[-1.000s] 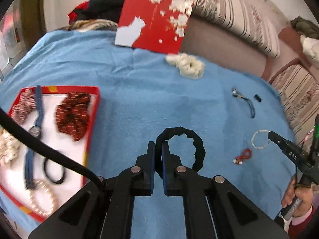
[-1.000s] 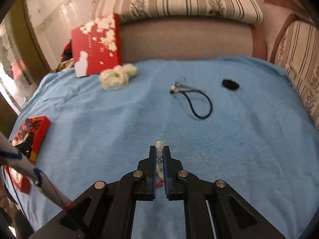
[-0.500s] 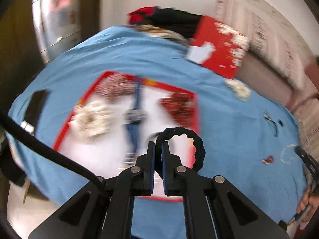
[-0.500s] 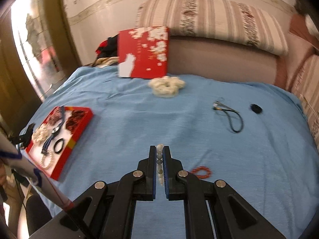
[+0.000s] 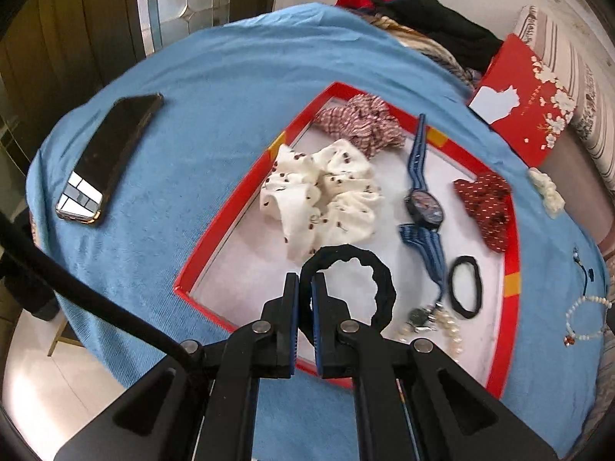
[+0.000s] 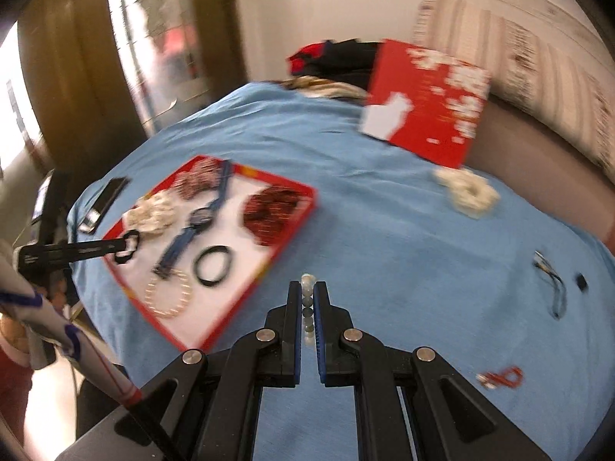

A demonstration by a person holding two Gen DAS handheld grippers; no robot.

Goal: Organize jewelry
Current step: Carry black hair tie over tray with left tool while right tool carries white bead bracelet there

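Left wrist view: the left gripper (image 5: 304, 299) has its jaws closed tight on a black ruffled fabric hair tie (image 5: 348, 286), pinching one side of the loop while the rest stands free above the near corner of a shallow red-rimmed cardboard tray with a white floor (image 5: 230, 226). The tray lies on a blue fleece blanket (image 5: 215, 96). Inside it are a cream scrunchie with dark spots (image 5: 323, 198), a red-and-white checked scrunchie (image 5: 361, 123) behind that, a blue-strapped wristwatch (image 5: 423, 203) lying lengthwise down the middle, a dark red dotted scrunchie (image 5: 486, 207) by the right wall, a thin black elastic band (image 5: 465, 288), and a string of pale pearl beads (image 5: 447, 330) at the near end. A black smartphone (image 5: 109, 157) rests on the blanket to the left of the tray. A red flat box lid printed with white blossoms (image 5: 519, 103) leans against the striped sofa back.

Right wrist view, blurred: the right gripper (image 6: 307, 307) is clamped shut on a strand of pale round beads (image 6: 307, 296), seen edge-on between the pads; it looks like a bracelet, though most of it is hidden. It is held above the blanket just right of the tray. On the blanket further right lie a cream knitted scrunchie (image 6: 467, 192), a dark cord necklace (image 6: 553, 284) and a small red beaded piece (image 6: 503, 376).
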